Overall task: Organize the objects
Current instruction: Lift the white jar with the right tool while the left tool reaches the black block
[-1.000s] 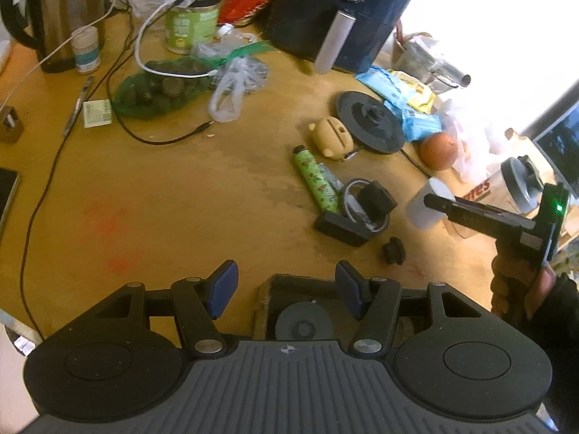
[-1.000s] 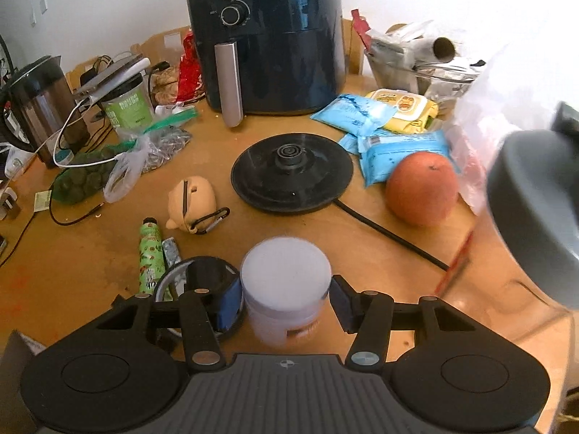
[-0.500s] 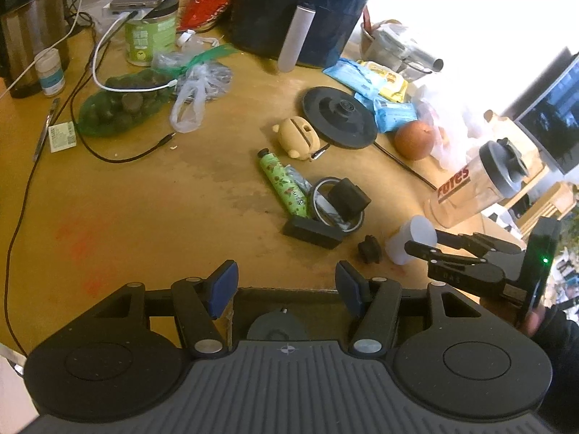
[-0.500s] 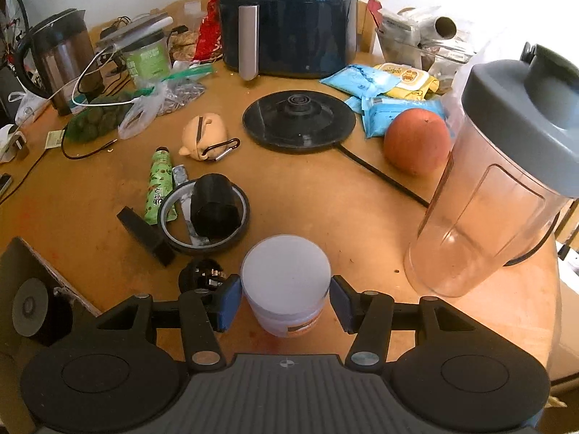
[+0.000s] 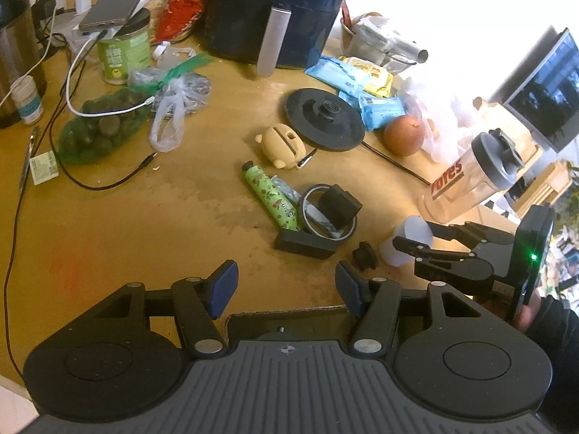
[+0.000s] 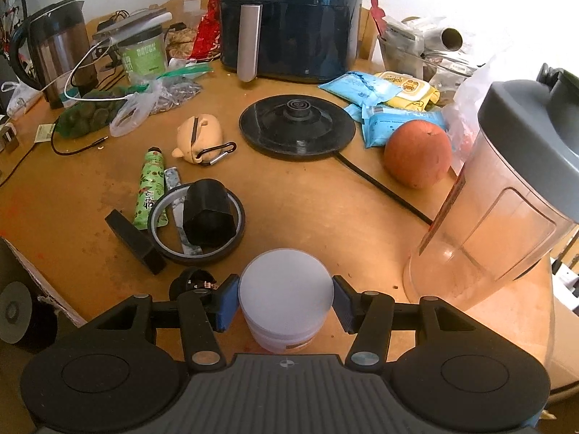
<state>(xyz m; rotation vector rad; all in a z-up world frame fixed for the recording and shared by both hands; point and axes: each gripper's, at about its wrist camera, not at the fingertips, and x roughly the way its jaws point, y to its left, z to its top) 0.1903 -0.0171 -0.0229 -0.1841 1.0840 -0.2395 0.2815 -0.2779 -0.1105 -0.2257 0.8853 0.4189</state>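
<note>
The organizing looks barely begun. The right gripper [image 6: 286, 302] has its pads against both sides of a white jar [image 6: 286, 307], near the front edge of the counter [image 6: 325, 209]; whether the jar is lifted or resting I cannot tell. The left gripper [image 5: 286, 285] is spread wide and holds nothing, hovering over the counter's near edge.

Almost everything is left loose ahead of the right gripper: a green tube [image 6: 148, 188], a tape ring [image 6: 197, 228] with a black cup [image 6: 206, 217] lying in it, a black block [image 6: 135, 240] and a small black knob [image 6: 191, 282] just to its left, the orange [image 6: 418, 153] and the shaker bottle [image 6: 506, 195] to its right.

Since a second ago, the right gripper has pulled back with the jar: the tape ring, then half hidden behind its left finger, now lies clear ahead. Half a second ago its pads stood slightly off the jar. The left gripper has stayed open.
</note>
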